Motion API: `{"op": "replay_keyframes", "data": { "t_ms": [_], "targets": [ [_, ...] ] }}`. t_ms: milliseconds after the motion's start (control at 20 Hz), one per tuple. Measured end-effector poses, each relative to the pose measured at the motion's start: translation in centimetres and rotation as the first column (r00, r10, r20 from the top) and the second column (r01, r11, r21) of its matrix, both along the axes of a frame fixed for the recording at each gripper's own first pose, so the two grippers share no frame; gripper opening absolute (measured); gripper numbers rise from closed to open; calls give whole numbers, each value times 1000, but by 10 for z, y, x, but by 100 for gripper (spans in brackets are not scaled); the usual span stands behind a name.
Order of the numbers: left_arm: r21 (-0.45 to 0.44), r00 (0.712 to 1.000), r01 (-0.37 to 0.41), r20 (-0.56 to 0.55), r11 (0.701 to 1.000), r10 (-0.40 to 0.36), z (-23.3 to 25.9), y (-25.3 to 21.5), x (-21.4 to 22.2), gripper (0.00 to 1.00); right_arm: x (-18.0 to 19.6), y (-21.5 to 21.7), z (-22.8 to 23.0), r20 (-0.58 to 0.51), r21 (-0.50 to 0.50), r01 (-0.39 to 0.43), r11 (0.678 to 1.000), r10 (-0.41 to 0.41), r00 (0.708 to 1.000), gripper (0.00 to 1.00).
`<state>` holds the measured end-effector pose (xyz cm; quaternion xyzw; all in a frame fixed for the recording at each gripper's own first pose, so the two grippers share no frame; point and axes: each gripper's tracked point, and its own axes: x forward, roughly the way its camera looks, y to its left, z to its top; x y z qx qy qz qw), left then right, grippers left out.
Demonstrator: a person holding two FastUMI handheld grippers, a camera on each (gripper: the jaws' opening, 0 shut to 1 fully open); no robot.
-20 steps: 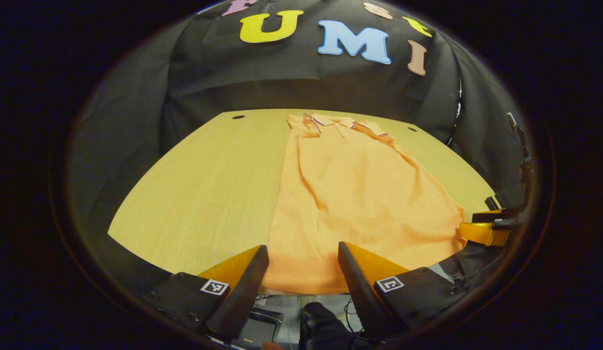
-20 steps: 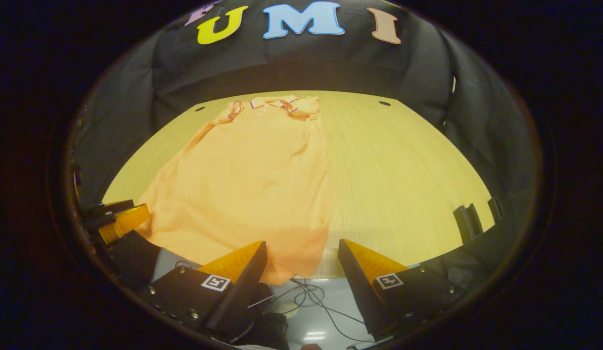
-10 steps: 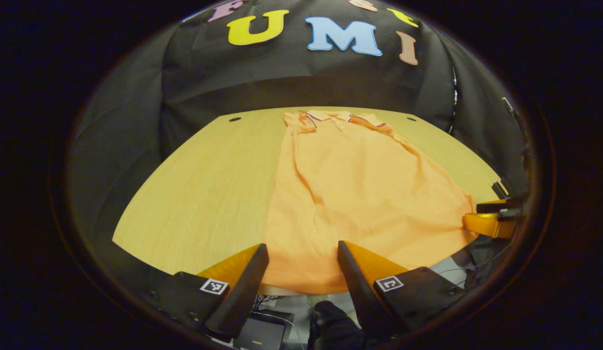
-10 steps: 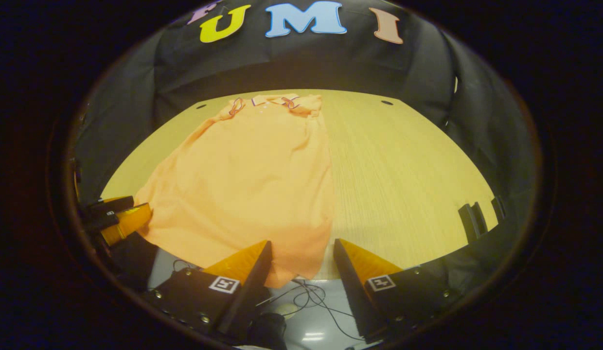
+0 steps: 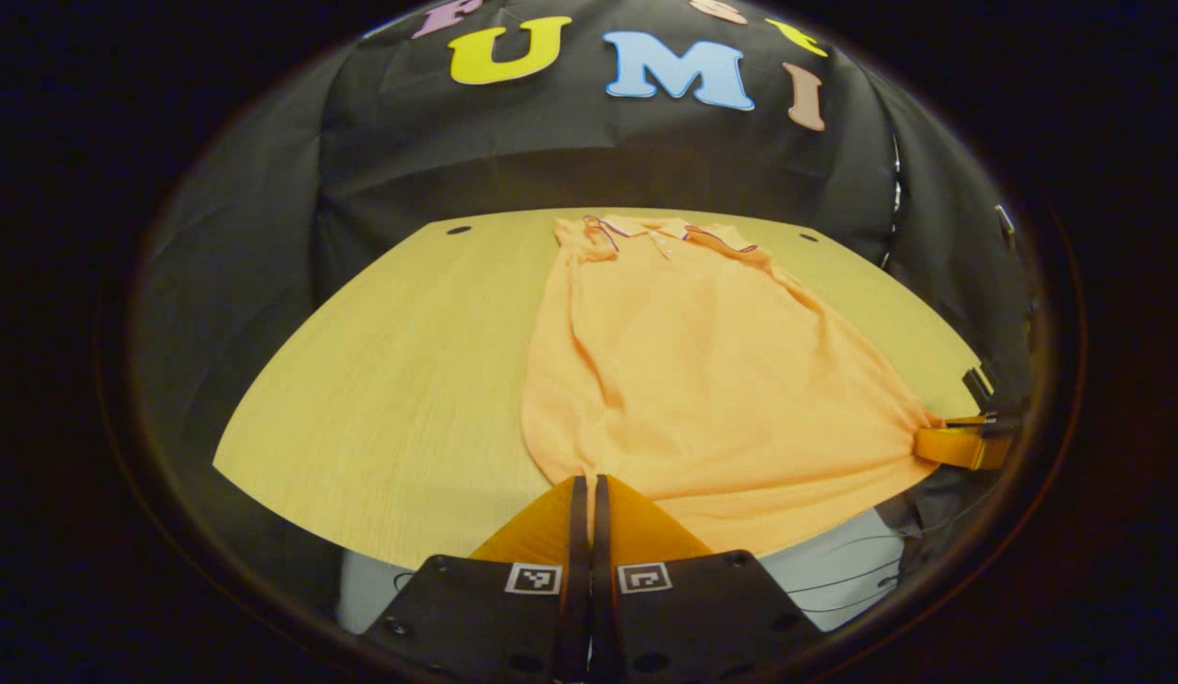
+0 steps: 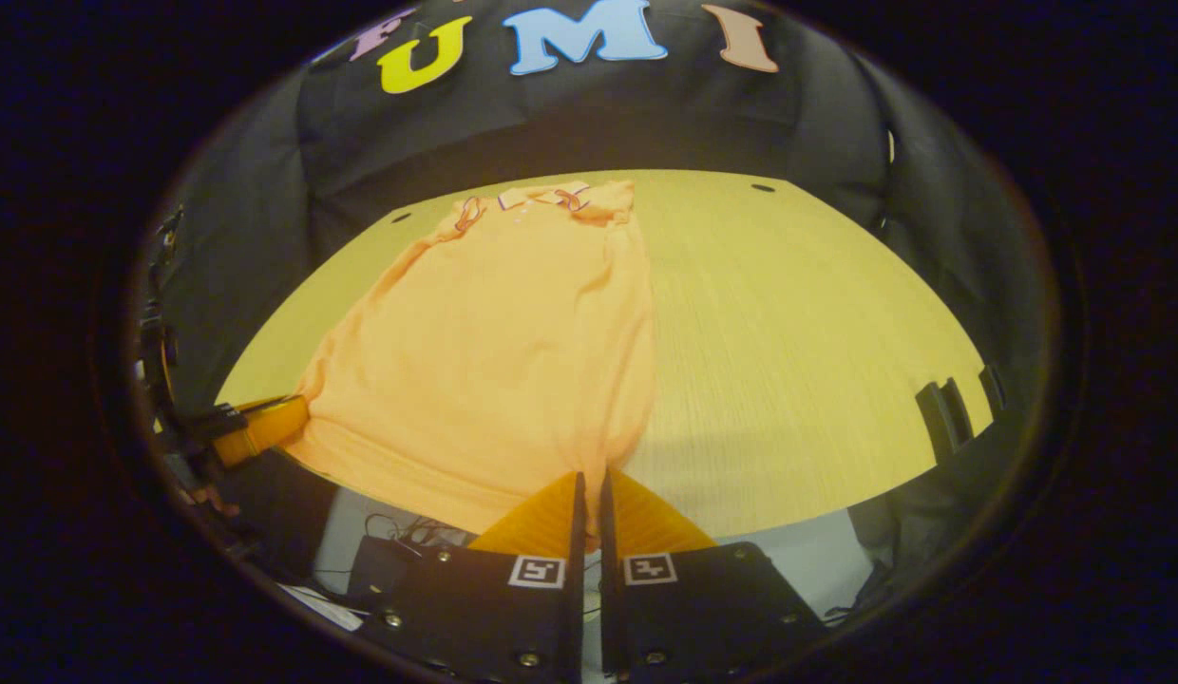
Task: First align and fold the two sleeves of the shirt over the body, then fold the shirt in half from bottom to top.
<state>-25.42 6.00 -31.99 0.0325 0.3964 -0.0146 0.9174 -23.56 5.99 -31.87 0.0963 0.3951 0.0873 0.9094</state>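
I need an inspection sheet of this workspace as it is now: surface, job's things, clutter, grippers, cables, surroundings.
Surface: wooden table, two small dark holes near the far edge.
Job's things: orange polo shirt lying flat, collar far, sleeves folded in, hem at the near edge.
Clutter: nothing seen.
Grippers: left gripper and right gripper, jaws shut on the hem corners.
Cables: loose wires below the table edge.
Surroundings: black cloth wall.

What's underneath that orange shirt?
The orange shirt lies flat on a wooden table, whose bare top shows beside it. The part below the cloth is covered. Each gripper, left and right, pinches a corner of the bottom hem at the table's near edge.
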Motion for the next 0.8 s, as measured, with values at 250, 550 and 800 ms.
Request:
{"op": "replay_keyframes", "data": {
  "t_ms": [250,550,800],
  "targets": [
    [-1,1000,-23,-6,1000,23,14,0,7,8,5,-4,19,7,48,2,999,-2,1000,1],
    [-52,994,-40,103,998,45,73,-6,48,8,37,-13,87,134,57,-3,998,-4,991,1],
    [-77,983,-15,184,997,29,116,-16,101,7,85,-22,139,225,47,19,999,-29,974,1]
  ]
}}
